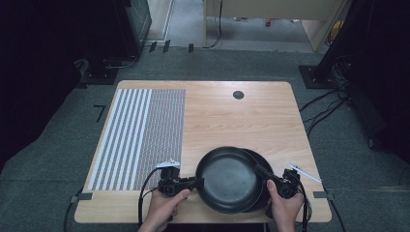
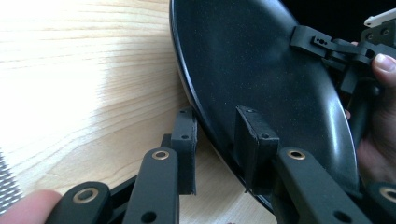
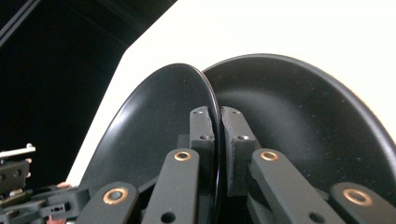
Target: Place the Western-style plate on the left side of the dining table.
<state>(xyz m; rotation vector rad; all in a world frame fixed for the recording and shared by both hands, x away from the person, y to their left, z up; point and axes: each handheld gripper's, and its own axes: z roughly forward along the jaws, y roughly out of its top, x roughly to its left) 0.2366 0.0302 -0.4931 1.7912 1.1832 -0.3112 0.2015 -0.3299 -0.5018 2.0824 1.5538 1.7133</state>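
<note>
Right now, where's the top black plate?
High view: the top black plate sits at the table's near edge, overlapping the lower plate, right of the striped mat.

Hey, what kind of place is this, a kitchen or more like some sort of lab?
Most likely a lab or recording workspace, not a kitchen: a bare wooden table on grey carpet, cables trailing across the floor, dark equipment stands at the sides, and a striped test mat beside the black plates.

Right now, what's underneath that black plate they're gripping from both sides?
A second black plate peeks out at the right, under the top plate. The wooden table lies below; how much of the lower plate is covered stays hidden.
</note>
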